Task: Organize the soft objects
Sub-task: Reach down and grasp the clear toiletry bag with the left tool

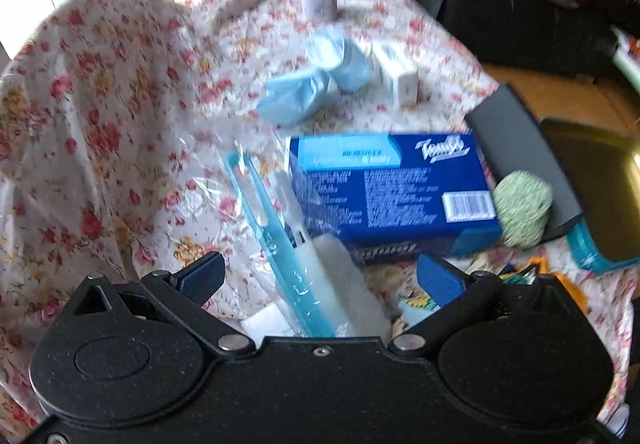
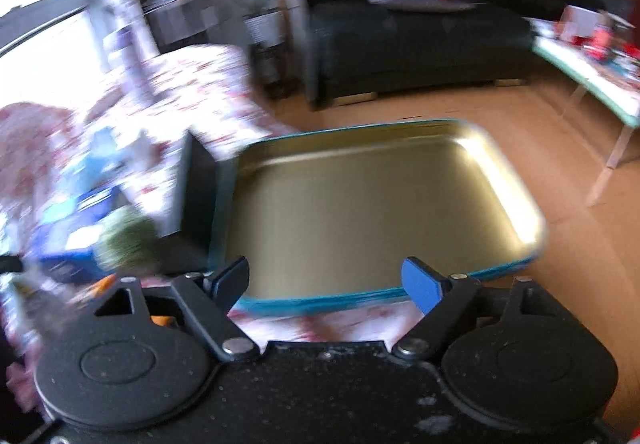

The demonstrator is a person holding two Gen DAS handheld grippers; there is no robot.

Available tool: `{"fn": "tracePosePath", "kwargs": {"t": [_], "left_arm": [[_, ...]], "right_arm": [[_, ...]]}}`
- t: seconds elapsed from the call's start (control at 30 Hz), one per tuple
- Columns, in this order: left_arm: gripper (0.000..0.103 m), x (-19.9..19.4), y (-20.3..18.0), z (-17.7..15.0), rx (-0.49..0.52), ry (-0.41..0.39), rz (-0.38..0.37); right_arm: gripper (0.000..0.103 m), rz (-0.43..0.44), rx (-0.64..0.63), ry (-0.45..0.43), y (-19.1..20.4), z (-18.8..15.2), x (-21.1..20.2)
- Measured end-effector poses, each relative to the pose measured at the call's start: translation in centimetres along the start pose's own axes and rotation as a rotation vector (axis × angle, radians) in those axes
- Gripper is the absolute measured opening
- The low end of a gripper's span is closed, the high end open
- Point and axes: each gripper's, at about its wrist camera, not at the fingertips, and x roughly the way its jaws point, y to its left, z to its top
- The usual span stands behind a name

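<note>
One blue tissue box (image 1: pixel 394 186), one green yarn ball (image 1: pixel 522 209) at its right end, one packaged toothbrush (image 1: pixel 280 240), one gold tin tray (image 2: pixel 376 204) centre frame. Floral tablecloth (image 1: pixel 120 116); wooden floor (image 2: pixel 580 244), dark sofa (image 2: pixel 420 44) behind. Left gripper (image 1: pixel 320 276) and right gripper (image 2: pixel 334 280) both gape, holding nothing.

The left wrist camera sits just behind its own fingers and looks steeply down, close over the flower-print cloth (image 1: pixel 120 116), with the blue tissue box (image 1: pixel 392 184) straight ahead. The right wrist camera, also tilted down, faces the gold-lined tin (image 2: pixel 360 212) from near its front rim and takes in the room's floor beyond. Both views share that tin, the green yarn ball (image 1: pixel 520 208), the tissue box and the cloth.
</note>
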Motion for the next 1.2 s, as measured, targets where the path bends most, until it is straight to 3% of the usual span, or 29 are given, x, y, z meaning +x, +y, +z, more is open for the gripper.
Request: {"fn": "tracePosePath", "kwargs": {"t": [0.2, 0.37, 0.6, 0.67, 0.73, 0.87, 1.07, 1.2], "left_arm": [[0.099, 1.6, 0.4, 0.7, 0.012, 0.053, 0.081], [0.099, 2.5, 2.6, 1.6, -0.061, 0.099, 0.019], [0.098, 3.7, 2.4, 1.4, -0.06, 0.145, -0.091], [0.094, 3.7, 2.2, 1.3, -0.052, 0.143, -0.105], [0.07, 3.9, 2.1, 1.2, -0.048, 0.154, -0.14], [0.044, 4.5, 2.4, 1.0, -0.065, 0.186, -0.184], [0.037, 3.2, 3.5, 0.8, -0.14, 0.105, -0.236], [0.035, 2.4, 4.3, 0.6, -0.185, 0.053, -0.27]], "right_arm": [[0.084, 0.136, -0.147, 0.031, 7.0, -0.8, -0.9], [0.086, 0.194, -0.21, 0.047, 10.5, -1.1, -1.1], [0.087, 0.214, -0.201, 0.126, 12.7, -2.1, 0.7], [0.087, 0.232, -0.213, 0.133, 13.3, -2.4, 0.7], [0.087, 0.251, -0.233, 0.138, 14.2, -2.8, 0.6], [0.088, 0.284, -0.288, 0.141, 16.0, -3.4, 0.5], [0.086, 0.288, -0.341, 0.145, 18.0, -4.0, 1.4], [0.062, 0.312, -0.306, 0.172, 18.3, -3.9, 2.2]]}}
